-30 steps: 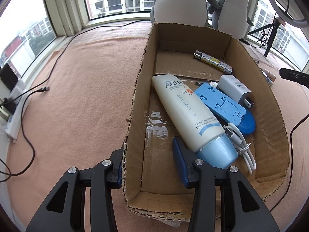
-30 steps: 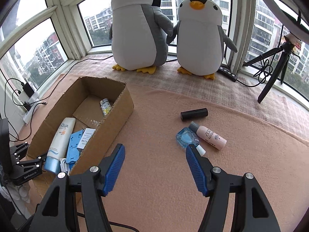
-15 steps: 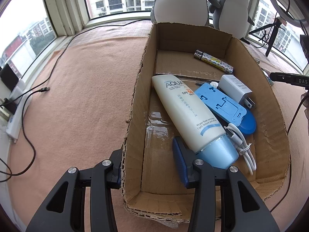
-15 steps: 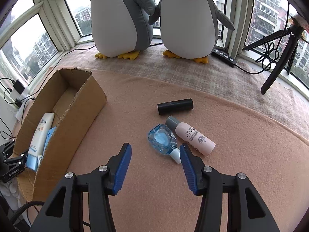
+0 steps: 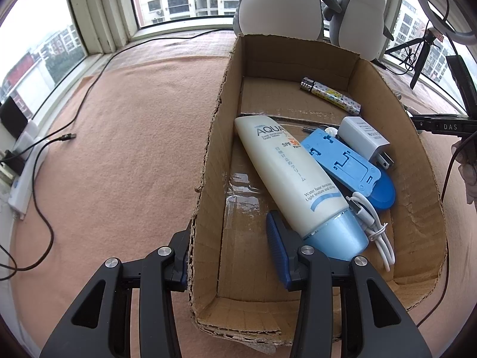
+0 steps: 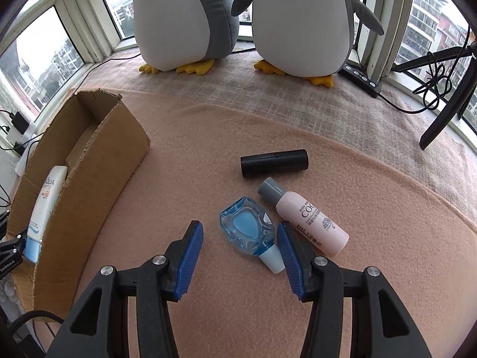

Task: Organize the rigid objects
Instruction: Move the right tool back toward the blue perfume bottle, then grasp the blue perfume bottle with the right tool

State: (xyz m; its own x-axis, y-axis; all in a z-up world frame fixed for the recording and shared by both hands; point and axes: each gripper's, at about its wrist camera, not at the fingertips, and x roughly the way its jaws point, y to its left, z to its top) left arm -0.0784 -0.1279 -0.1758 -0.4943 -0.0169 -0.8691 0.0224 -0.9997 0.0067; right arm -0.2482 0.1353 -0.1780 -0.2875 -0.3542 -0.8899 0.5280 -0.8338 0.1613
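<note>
The right gripper [image 6: 240, 246] is lower and further forward over the peach blanket [image 6: 387, 238] than a second ago, with its jaws narrower though still apart. The blue glass bottle [image 6: 246, 231], formerly well ahead of the fingers, now lies between them, its pale cap near the right finger [image 6: 287, 256]. The pink bottle [image 6: 310, 223] sits just outside that finger. The cardboard box [image 6: 98, 161] now lies further toward the left edge of the view.
</note>
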